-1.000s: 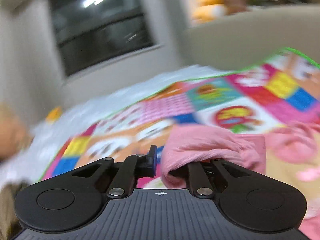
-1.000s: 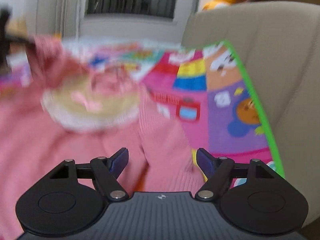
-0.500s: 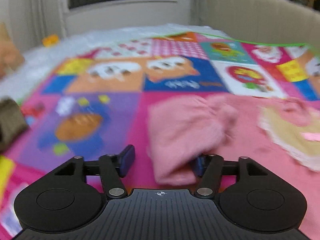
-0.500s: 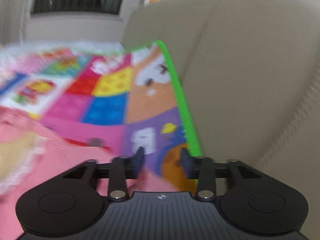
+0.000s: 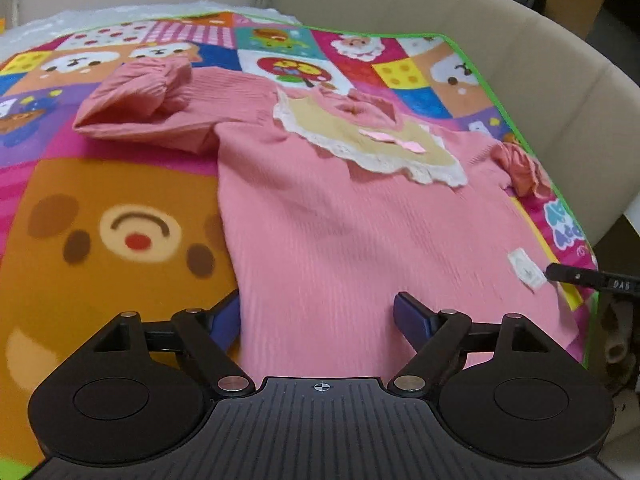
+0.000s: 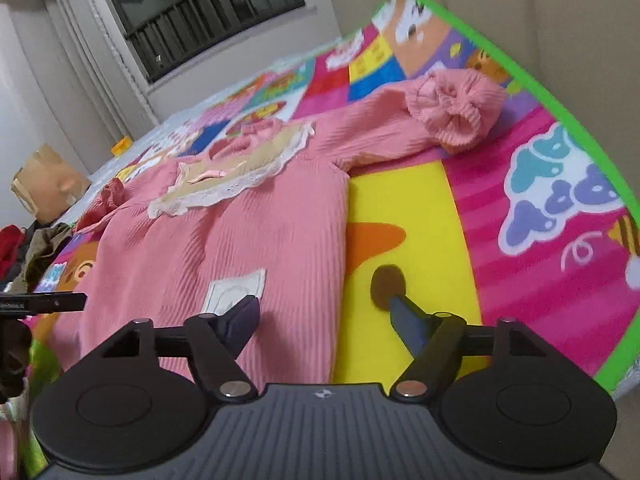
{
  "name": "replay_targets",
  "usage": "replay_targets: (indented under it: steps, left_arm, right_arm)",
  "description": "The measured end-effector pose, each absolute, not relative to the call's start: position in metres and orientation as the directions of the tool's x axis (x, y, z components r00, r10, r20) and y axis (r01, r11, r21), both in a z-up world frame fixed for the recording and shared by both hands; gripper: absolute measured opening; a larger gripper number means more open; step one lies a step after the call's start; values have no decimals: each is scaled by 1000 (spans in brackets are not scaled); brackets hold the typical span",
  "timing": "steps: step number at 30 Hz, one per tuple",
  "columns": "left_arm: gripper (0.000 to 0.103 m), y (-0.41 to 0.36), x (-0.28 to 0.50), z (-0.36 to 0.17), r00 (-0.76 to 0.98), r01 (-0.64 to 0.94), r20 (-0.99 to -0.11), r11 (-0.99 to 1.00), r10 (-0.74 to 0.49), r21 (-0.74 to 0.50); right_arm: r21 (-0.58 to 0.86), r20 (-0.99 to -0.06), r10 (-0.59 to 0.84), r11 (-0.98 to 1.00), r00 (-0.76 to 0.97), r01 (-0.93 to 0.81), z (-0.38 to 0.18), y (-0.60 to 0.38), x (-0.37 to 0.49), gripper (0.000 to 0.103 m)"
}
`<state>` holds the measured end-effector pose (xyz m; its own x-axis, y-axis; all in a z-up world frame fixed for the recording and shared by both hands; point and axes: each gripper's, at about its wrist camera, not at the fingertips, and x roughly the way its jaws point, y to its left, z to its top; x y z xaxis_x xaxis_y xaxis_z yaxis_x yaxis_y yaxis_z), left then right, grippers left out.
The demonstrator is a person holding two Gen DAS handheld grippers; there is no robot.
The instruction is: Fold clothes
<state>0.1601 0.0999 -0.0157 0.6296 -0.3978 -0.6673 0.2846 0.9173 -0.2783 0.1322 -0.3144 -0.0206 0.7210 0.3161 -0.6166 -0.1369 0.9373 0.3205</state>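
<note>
A pink ribbed child's sweater (image 5: 340,232) with a beige lace-trimmed collar (image 5: 368,140) lies spread flat, front up, on a colourful play mat (image 5: 100,232). Its sleeves stretch out to both sides with bunched cuffs. A white label (image 5: 526,268) sits near the hem. My left gripper (image 5: 318,314) is open over the hem at the sweater's lower left edge. In the right wrist view the sweater (image 6: 224,232) fills the left half; my right gripper (image 6: 324,316) is open, straddling the sweater's right side edge near the hem, by the label (image 6: 236,288).
A beige sofa back (image 5: 500,52) curves along the mat's green edge. A cardboard box (image 6: 44,184) and a pile of dark clothes (image 6: 24,248) lie beyond the mat in the right wrist view. A window (image 6: 208,8) is behind.
The left gripper let go of the pink sleeve and pulled back to the hem. The right gripper swung back over the sweater's right edge. The sweater now lies spread flat.
</note>
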Motion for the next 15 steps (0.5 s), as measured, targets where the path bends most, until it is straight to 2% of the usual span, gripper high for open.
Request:
replay_targets:
  steps: [1,2,3,4,5,6,7,9,13,15]
  left_arm:
    - [83,95,153,-18,623,295,-670,914,-404,-278]
    - [75,89,145,-20,616,305,-672,911,-411,-277]
    - [60,86,141,-21,620,304,-672,914,-405,-270]
    - [51,84,139,-20,620,301,-675,915,-401,-267]
    - [33,82,136,-19,620,298,-677,917,-397,-265]
    - [16,81,131,-18,607,305,-681,911,-410,-277]
    - [11,80,127,-18,593,314,-684,904,-425,-290]
    - [11,78,118,-16,564,330,-690,890,-454,-316]
    - [11,71,96,-12,531,420,-691,861,-490,-287]
    - [20,73,103,-5,558,414,-676,867,-482,-277]
  right_arm:
    - [302,-608,311,941,731,-150,-22,-309,128,72]
    - [293,-604,315,942,732,-163,-22,-302,125,55]
    - [294,-604,323,940,729,-172,-24,-297,123,44]
    - [287,-606,326,940,725,-183,-24,-293,121,31]
    - [272,-610,325,942,722,-195,-23,-288,119,12]
    - [269,-613,332,941,717,-206,-22,-286,117,4]
    - [280,-613,344,936,711,-211,-20,-288,114,4]
    - [280,-612,344,936,712,-211,-15,-296,108,4]
    - [262,-618,317,946,720,-192,-6,-316,96,4]
    - [231,-620,302,952,724,-199,-2,-323,90,5]
